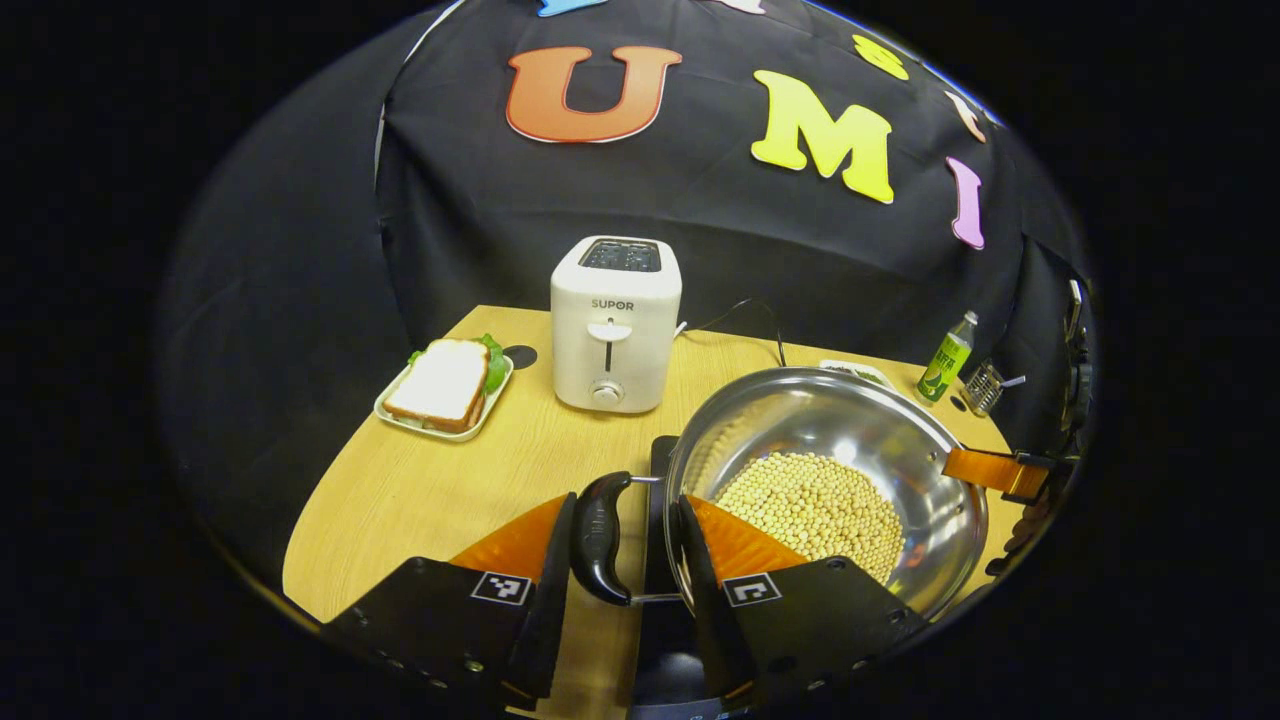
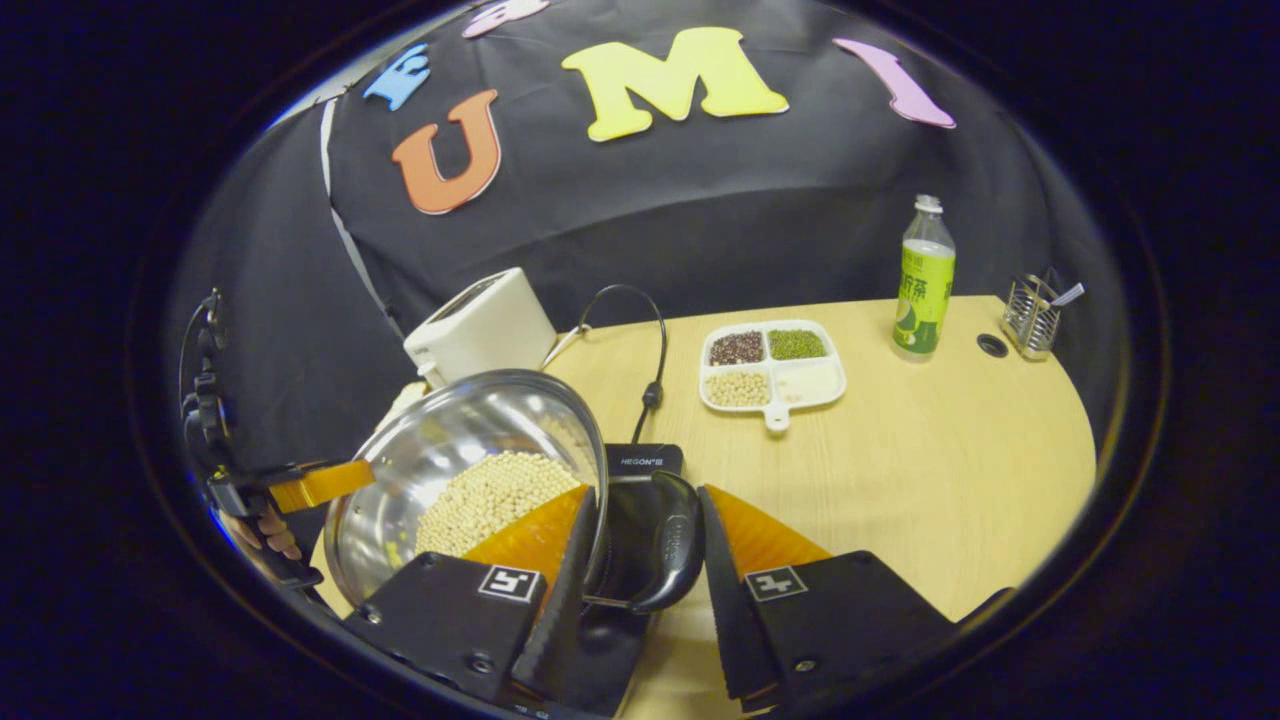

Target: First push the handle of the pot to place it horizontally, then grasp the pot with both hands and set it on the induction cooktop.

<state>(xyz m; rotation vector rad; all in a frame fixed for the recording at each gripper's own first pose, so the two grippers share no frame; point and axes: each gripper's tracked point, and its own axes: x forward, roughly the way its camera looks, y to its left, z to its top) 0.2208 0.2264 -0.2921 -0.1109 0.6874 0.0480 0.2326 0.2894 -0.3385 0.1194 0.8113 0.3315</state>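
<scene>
Left tongs and right tongs each straddle, unclamped, a black handle of the bean-filled pot over the cooktop; uneven lifting could spill beans.

On the table, the toaster was placed near the back edge, with the plate carrying a sandwich just beside it toward the left edge. The pot, in which beans were held, was positioned over the induction cooktop near the front edge. Behind the pot, the divided tray was set, and toward the back right corner the bottle and the wire holder were stood, the holder nearer the corner.
</scene>
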